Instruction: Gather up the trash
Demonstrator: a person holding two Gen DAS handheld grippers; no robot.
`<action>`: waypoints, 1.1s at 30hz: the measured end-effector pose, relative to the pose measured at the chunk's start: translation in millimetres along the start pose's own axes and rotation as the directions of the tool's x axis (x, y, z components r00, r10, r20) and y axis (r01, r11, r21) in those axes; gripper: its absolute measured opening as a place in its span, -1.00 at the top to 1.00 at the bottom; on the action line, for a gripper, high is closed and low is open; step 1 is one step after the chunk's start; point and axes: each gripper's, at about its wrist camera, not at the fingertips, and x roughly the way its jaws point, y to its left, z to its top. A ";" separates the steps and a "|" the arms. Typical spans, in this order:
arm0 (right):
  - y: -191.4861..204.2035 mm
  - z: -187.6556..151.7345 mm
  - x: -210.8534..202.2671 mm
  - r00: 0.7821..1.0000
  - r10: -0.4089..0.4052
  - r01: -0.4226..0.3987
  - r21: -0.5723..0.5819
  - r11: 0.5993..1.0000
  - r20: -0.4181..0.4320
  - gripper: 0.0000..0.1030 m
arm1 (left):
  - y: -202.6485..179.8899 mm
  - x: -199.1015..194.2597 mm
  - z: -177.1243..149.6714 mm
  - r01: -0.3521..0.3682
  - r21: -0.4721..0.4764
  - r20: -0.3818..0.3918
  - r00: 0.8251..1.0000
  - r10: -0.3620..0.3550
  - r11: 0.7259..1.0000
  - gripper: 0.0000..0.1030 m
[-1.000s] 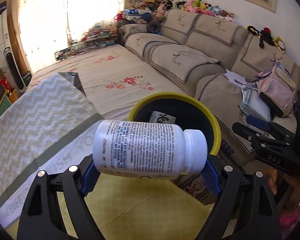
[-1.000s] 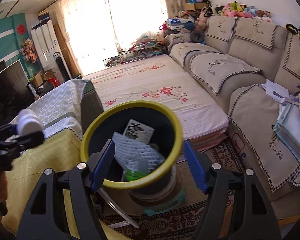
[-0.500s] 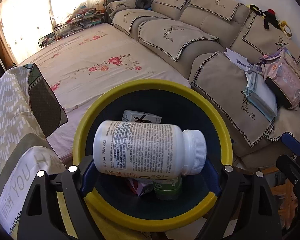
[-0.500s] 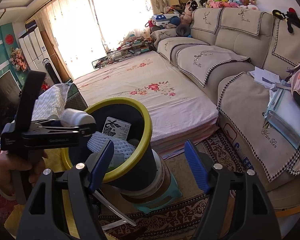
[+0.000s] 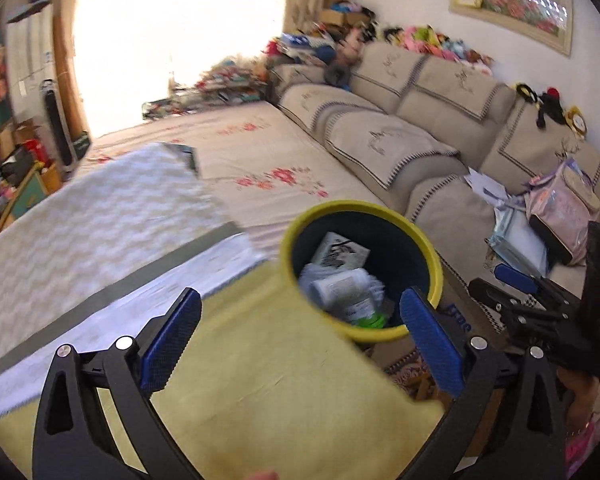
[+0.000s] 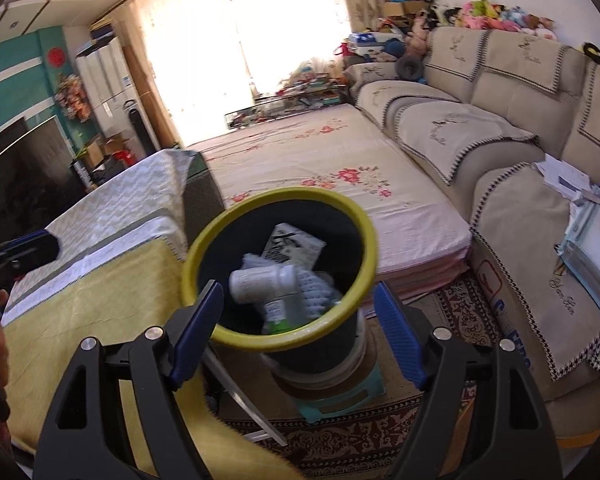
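In the left wrist view, the left gripper (image 5: 300,328) has its jaws opening, blue pads spread wide with nothing between them. It hangs over a yellow cloth (image 5: 268,392) that covers the near tabletop. Just past the cloth's far edge stands a dark bin with a yellow rim (image 5: 436,268). Inside the bin lies a white pill bottle (image 5: 340,286) on its side, resting on white foam netting (image 5: 374,282), with a small printed box (image 5: 340,250) leaning behind it and something green (image 5: 370,320) below. This frame is blurred, so finer detail in the bin is hard to make out. The right gripper (image 5: 516,280) shows at the right edge, black with a blue pad, near the sofa (image 5: 420,136). A floral-sheeted mattress (image 5: 260,152) stretches behind the bin.

In the right wrist view, the right gripper (image 6: 298,328) also has its jaws opening, and they grip nothing; the bin's near rim (image 6: 284,342) appears between the pads, but I cannot tell whether it is at their depth or farther off. The pill bottle (image 6: 260,280) lies across the top of the trash, cap toward the right, over the netting (image 6: 316,284) and beside the printed box (image 6: 292,244). The bin stands on a teal stool (image 6: 340,398) on a patterned rug (image 6: 460,320). The left gripper (image 6: 20,250) shows at the left edge above the cloth (image 6: 92,312), well apart from the bin.
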 end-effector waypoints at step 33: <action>120.3 -9.2 -100.0 0.974 0.187 -0.157 -0.221 0.963 0.124 -0.77 | 113.9 -257.3 -155.7 -0.381 -0.342 0.177 0.872 0.457 0.859 -0.91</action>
